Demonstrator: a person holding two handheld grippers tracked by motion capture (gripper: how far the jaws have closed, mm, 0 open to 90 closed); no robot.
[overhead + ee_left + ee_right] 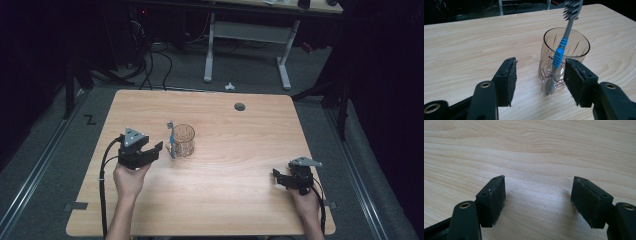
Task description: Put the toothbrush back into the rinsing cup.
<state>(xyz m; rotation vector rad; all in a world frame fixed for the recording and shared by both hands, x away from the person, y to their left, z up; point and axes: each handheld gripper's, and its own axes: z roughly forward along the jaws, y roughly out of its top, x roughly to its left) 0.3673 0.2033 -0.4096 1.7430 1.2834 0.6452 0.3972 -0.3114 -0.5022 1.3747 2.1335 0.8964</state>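
**Wood, glass, plastic and rough pads**

The worktop [474, 45] is pale wood-grain with a smooth matt finish. The tumbler [566, 47] is clear cut glass, glossy. The toothbrush [559, 53] looks plastic, grey with a ribbed blue grip. The left tongs [540, 80] are smooth black plastic with rough, fuzzy pads [512, 83].
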